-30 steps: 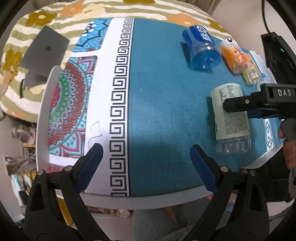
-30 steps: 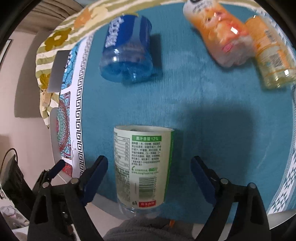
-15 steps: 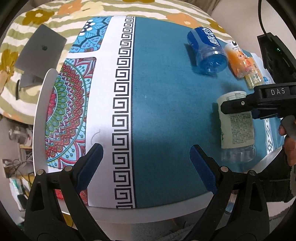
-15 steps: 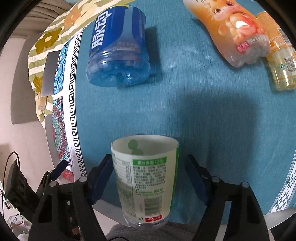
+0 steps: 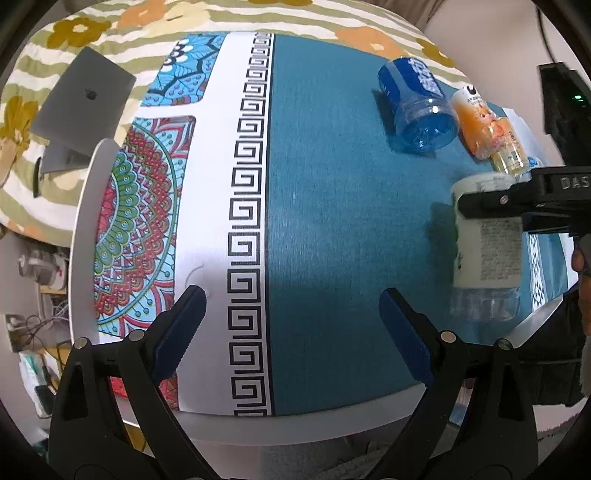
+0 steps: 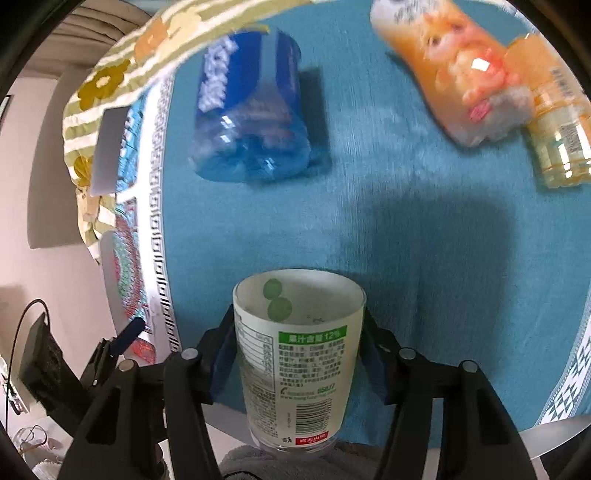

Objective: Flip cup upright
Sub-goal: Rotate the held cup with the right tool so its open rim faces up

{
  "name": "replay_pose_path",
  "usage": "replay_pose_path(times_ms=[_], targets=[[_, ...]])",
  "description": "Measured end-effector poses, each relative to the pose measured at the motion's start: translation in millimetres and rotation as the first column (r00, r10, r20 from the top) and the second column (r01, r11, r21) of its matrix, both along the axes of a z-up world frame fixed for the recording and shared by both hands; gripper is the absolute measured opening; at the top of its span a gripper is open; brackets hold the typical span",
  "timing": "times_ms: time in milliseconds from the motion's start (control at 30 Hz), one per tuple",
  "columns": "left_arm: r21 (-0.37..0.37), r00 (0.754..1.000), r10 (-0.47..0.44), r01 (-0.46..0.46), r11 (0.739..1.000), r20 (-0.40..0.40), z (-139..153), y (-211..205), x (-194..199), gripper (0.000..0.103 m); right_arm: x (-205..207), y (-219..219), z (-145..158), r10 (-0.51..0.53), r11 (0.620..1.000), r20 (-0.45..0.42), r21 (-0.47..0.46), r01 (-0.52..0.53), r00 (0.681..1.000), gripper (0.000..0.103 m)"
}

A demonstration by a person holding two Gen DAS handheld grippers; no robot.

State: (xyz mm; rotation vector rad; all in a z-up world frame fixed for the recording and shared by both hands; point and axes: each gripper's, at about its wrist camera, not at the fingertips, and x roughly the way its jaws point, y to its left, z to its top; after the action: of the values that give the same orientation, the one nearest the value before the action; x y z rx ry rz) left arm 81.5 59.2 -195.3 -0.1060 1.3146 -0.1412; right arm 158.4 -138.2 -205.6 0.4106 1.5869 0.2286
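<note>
cups blue, orange beyond right tool's clamped cup.

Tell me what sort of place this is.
Probably a bedroom or living room at home: a round table under a patterned cloth, a floral quilt with a closed laptop on it behind, and cut-off drink bottles lying about.

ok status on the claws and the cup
Right claw shut on white cup, cup on its side. Left claw open, empty. Blue cup beyond, not in the way.

right gripper jaws closed onto the cup, previously spread apart
</note>
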Motion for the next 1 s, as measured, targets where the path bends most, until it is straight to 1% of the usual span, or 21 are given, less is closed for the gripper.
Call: replay_pose_path(times_ms=[33, 100, 133, 167, 233, 267, 300, 367, 400, 433, 500, 633, 700, 767, 867, 1000], targets=[[0.001, 1.0, -0.001, 0.001, 1.0, 0.005, 2, 0, 0, 0.1, -1, 0, 6, -0.001, 1.0, 0.032, -0.009, 0.001, 0.999, 0.055], [0.006, 1.0, 0.001, -0.001, 1.0, 0.02, 8, 1, 0, 0.1, -7, 1, 25, -0.005, 0.999, 0.139, -0.038, 0.01, 0.99, 0.055], [0.006, 1.0, 0.006, -0.006, 1.0, 0.03, 10, 2, -1, 0.1, -12, 2, 33, -0.006, 0.998, 0.205, -0.054, 0.018, 0.979, 0.055], [0.006, 0.999, 0.01, -0.011, 1.0, 0.034, 11, 3, -1, 0.1, -17, 4, 40, -0.003, 0.996, 0.278, -0.082, 0.027, 0.961, 0.055], [0.009, 0.999, 0.023, -0.023, 1.0, 0.043, 14, 6, -2, 0.1, -32, 13, 51, 0.019, 0.987, 0.43, -0.154, 0.053, 0.903, 0.055], [0.013, 0.999, 0.026, -0.027, 1.0, 0.045, 14, 7, -2, 0.1, -43, 19, 54, 0.03, 0.979, 0.506, -0.19, 0.078, 0.862, 0.055], [0.019, 0.998, 0.028, -0.029, 0.999, 0.048, 14, 9, -4, 0.1, -50, 23, 55, 0.037, 0.972, 0.552, -0.214, 0.099, 0.833, 0.055], [0.033, 0.998, 0.025, -0.027, 0.999, 0.051, 14, 12, -6, 0.1, -68, 33, 53, 0.061, 0.952, 0.651, -0.267, 0.153, 0.757, 0.055], [0.043, 0.998, 0.021, -0.023, 0.999, 0.052, 13, 13, -8, 0.1, -77, 39, 51, 0.08, 0.94, 0.693, -0.292, 0.178, 0.717, 0.055], [0.05, 0.999, 0.017, -0.019, 0.999, 0.051, 12, 15, -10, 0.1, -83, 43, 49, 0.097, 0.931, 0.723, -0.308, 0.193, 0.684, 0.055], [0.064, 0.999, 0.01, -0.013, 0.998, 0.05, 10, 17, -13, 0.1, -93, 52, 43, 0.141, 0.914, 0.762, -0.346, 0.213, 0.632, 0.055], [0.077, 0.999, 0.009, -0.012, 0.997, 0.044, 4, 20, -20, 0.1, -103, 55, 36, 0.17, 0.902, 0.804, -0.36, 0.239, 0.569, 0.055], [0.075, 0.999, 0.011, -0.014, 0.997, 0.039, 1, 21, -23, 0.1, -109, 52, 31, 0.167, 0.901, 0.811, -0.357, 0.248, 0.561, 0.055], [0.076, 0.999, 0.009, -0.012, 0.997, 0.036, -2, 19, -26, 0.1, -116, 52, 28, 0.158, 0.903, 0.828, -0.341, 0.261, 0.538, 0.055], [0.078, 0.999, -0.003, 0.0, 0.997, 0.036, -5, 15, -30, 0.1, -125, 52, 26, 0.172, 0.901, 0.843, -0.343, 0.264, 0.51, 0.055], [0.082, 0.999, -0.01, 0.007, 0.997, 0.035, -6, 11, -36, 0.1, -132, 55, 25, 0.186, 0.9, 0.845, -0.352, 0.259, 0.502, 0.055]])
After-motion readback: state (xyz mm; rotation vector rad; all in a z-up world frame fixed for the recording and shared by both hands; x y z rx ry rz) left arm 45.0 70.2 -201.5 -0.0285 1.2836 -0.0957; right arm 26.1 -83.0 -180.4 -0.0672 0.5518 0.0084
